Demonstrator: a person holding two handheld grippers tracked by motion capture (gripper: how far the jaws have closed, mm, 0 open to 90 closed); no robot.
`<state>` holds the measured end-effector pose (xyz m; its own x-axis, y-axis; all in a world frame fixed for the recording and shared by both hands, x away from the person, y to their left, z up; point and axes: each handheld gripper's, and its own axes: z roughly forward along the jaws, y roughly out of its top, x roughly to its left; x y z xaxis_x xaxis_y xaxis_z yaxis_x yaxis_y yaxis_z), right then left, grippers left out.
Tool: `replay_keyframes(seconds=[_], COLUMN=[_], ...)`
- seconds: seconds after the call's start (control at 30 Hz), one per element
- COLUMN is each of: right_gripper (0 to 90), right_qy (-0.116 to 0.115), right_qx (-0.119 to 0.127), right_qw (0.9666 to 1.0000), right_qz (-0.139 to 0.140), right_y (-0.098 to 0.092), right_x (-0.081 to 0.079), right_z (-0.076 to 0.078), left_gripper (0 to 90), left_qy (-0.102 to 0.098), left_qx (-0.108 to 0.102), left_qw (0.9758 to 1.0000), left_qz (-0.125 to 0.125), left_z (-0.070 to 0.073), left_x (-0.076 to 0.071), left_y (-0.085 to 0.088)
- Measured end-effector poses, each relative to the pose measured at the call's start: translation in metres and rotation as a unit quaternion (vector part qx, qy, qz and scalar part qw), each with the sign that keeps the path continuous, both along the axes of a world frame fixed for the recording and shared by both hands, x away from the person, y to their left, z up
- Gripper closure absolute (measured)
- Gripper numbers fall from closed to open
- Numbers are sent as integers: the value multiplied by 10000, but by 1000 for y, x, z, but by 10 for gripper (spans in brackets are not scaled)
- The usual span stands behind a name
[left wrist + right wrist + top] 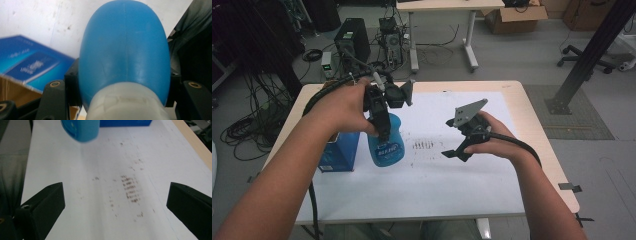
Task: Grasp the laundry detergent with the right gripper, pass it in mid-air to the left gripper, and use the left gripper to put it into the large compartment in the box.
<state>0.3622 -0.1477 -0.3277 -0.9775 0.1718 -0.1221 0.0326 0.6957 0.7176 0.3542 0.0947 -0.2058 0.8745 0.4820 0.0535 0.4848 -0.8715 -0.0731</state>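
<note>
A blue plastic bottle (386, 145) with a white neck stands upright at the left of the white sheet (437, 180). My left gripper (381, 122) is shut on the bottle's neck from above. In the left gripper view the bottle (125, 50) sits between the black jaws of the left gripper (123, 86). Whether its base touches the sheet I cannot tell. My right gripper (452, 139) hovers open over the sheet's middle right, pointing left toward the bottle (81, 128). Nothing lies between the wide-apart jaws of the right gripper (116, 202).
A blue carton (339, 150) stands just left of the bottle, also seen as the blue carton (30, 65). Brown smudges (130, 188) mark the sheet between bottle and right gripper. Behind the table are a computer tower (352, 40), cables and a black post (592, 55).
</note>
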Motion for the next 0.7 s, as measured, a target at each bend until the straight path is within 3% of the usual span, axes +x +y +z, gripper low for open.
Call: replay_keyframes(seconds=[0.17, 0.27, 0.37, 0.47, 0.7], right_gripper=[21, 21, 21, 21, 23], right_qy=[-14, -39, -42, -24, 27], right_qx=[-277, -363, -377, -384, -444], right_qw=[9994, 9989, 9986, 9984, 9979], right_qz=[-225, -309, -380, -420, -471], right_y=[-20, -30, -38, -44, -49], right_x=[4, 6, 6, 7, 10], right_z=[7, 9, 11, 11, 8], left_gripper=[383, 383, 383, 383, 383], left_qy=[-11, -60, -89, -100, -141], left_qx=[-7, -54, -107, -164, -212], left_qw=[9975, 9931, 9859, 9770, 9598], left_qz=[706, 1172, 1667, 2126, 2795], left_z=[25, 43, 57, 71, 97], left_x=[11, 18, 23, 30, 40], left_y=[11, 20, 30, 42, 67])
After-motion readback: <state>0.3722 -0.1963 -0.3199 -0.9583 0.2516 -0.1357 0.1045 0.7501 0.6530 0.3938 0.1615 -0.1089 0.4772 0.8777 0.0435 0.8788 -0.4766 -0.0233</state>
